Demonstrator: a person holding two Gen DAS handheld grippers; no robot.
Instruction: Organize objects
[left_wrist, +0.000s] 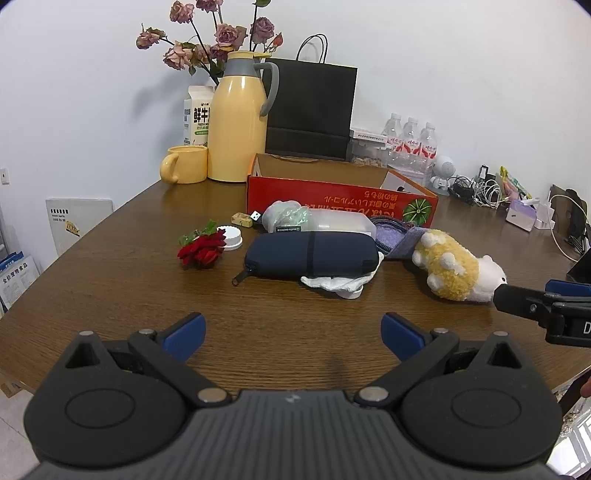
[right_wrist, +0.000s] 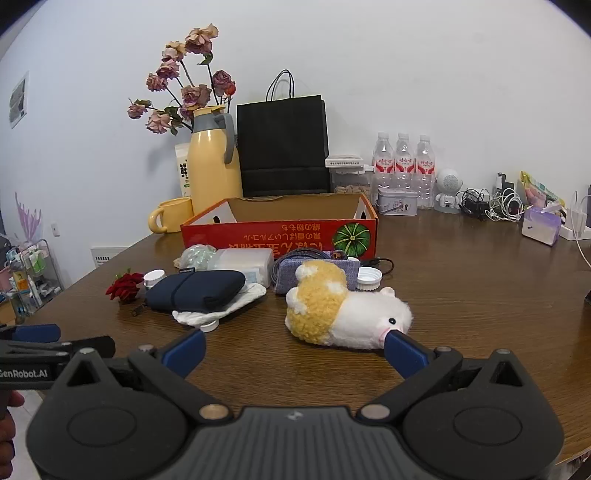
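Brown wood-grain counter (right_wrist: 461, 288) runs back to a plain white wall, with clutter gathered toward its far middle.

Both grippers hang low over the near edge with jaws spread wide and nothing between them. The right gripper (right_wrist: 293, 349) is closest to the work: its right fingertip (right_wrist: 400, 345) sits at, and seems to touch, the snout of the plush toy (right_wrist: 332, 314), a white-and-yellow animal lying on its side. The plush's long axis runs from near right, head end, to far left, so it lies ahead of the jaws and slightly right of their centre line. I judge the right hand the natural one to take it, after shifting right to straddle the body.

The left gripper (left_wrist: 293, 334) faces the navy zip pouch (left_wrist: 312, 256), which lies crosswise, long axis left to right, well ahead of the jaws. A white crumpled cloth (left_wrist: 332, 283) pokes out beneath its near right edge; how far it extends beneath is hidden. Left of the pouch lie a red rose head (left_wrist: 202, 251) and a white cap (left_wrist: 231, 236).

Behind these stands the open red cardboard box (right_wrist: 280, 234), likely the destination; its floor is hidden by the near wall. A clear plastic bag (left_wrist: 325, 219) and a purple fabric item (left_wrist: 400, 236) are partly covered and hard to identify.
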